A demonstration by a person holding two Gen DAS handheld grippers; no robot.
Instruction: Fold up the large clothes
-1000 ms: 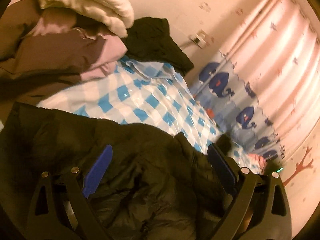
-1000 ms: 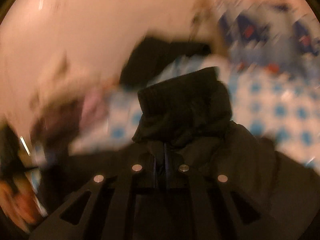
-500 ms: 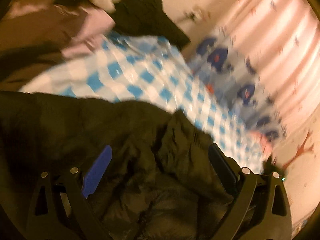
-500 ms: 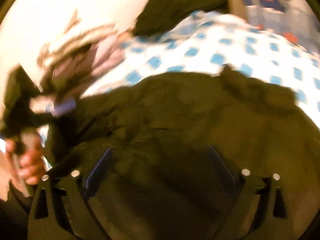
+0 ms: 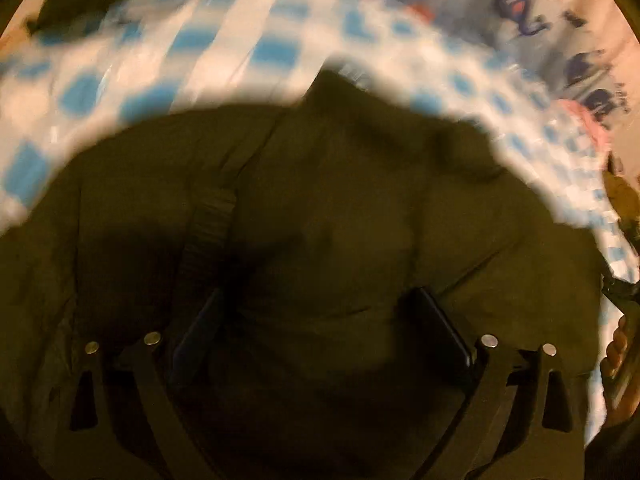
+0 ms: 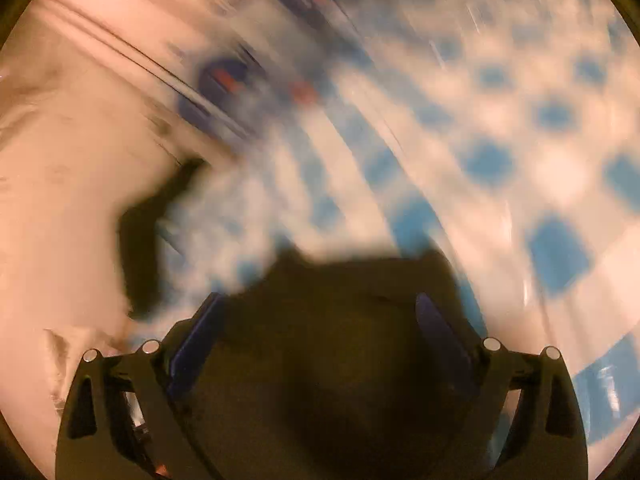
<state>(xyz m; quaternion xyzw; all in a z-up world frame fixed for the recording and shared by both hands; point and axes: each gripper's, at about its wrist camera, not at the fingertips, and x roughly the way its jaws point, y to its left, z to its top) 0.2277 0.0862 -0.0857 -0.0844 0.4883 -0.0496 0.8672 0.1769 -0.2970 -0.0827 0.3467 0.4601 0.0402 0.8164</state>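
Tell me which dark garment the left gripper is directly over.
The big olive-dark jacket filling the view beneath the left gripper; the other dark garment lies far off at the checkered sheet's top-left edge.

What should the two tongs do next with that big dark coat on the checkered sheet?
Probably close the left tongs on the fabric under them. They are open right over the dark coat, which lies bunched on the blue-and-white checkered sheet. The right tongs are open too, over a dark edge of it. Both views are blurred, so slow down first.

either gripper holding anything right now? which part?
Nothing held. Left gripper and right gripper both have jaws spread wide over the dark jacket, not clamped on it.
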